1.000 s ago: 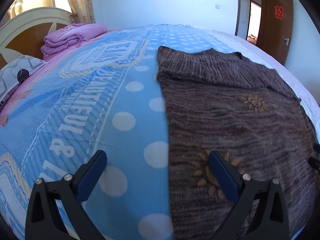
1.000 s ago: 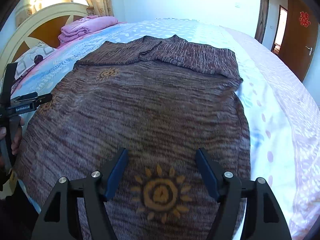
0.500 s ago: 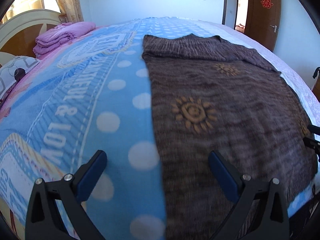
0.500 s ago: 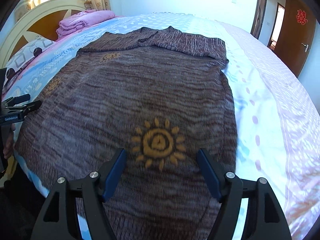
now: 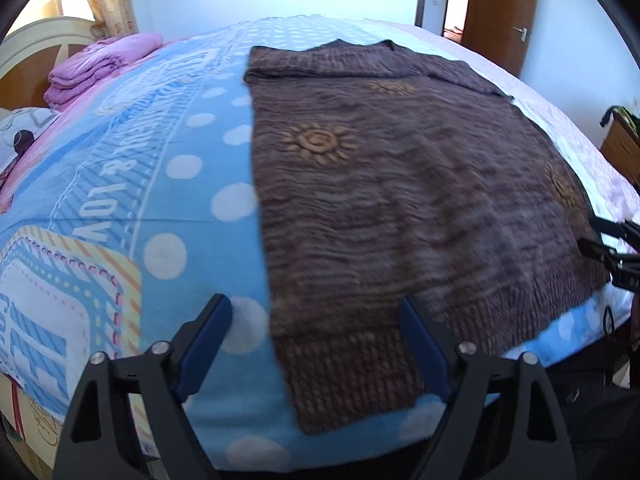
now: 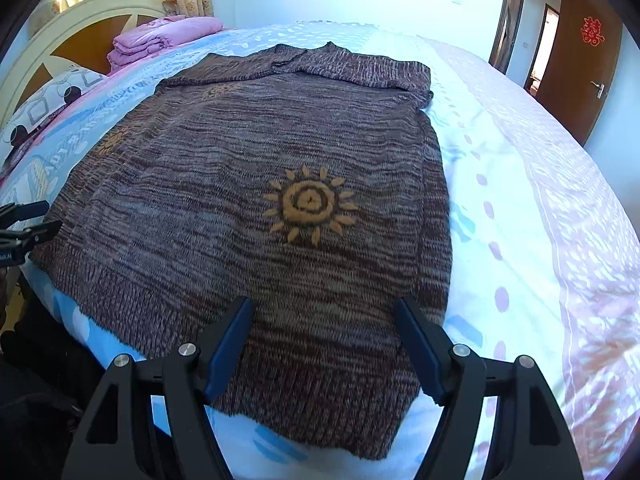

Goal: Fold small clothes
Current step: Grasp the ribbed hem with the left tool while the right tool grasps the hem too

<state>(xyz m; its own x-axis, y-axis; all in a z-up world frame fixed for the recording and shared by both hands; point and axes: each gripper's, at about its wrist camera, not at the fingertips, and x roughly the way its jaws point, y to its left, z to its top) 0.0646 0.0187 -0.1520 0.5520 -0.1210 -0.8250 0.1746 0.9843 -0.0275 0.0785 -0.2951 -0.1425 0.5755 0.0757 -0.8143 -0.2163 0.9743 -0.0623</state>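
A brown knit sweater (image 5: pixel 400 184) with orange sun motifs lies flat on the bed, its sleeves folded across the top and its ribbed hem at the near edge. My left gripper (image 5: pixel 314 304) hangs over the hem's left corner. Its jaws are closing with that corner between them, and the pads do not press on the knit. In the right wrist view the sweater (image 6: pixel 248 184) fills the middle, and my right gripper (image 6: pixel 322 306) stands open above the hem near its right corner. Each gripper shows at the edge of the other's view: right gripper (image 5: pixel 612 248), left gripper (image 6: pixel 28 228).
The bed has a blue dotted blanket (image 5: pixel 120 184) that turns pale and pink on the right (image 6: pixel 520 220). A folded pink quilt (image 6: pixel 160 36) and a pillow (image 6: pixel 52 100) lie by the headboard (image 6: pixel 80 28). A brown door (image 6: pixel 588 52) stands at the far right, wooden furniture (image 5: pixel 620 148) beside the bed.
Both grippers have drawn back toward the near edge of the bed, so the sweater's hem has come into view under them. The left jaws have narrowed a little.
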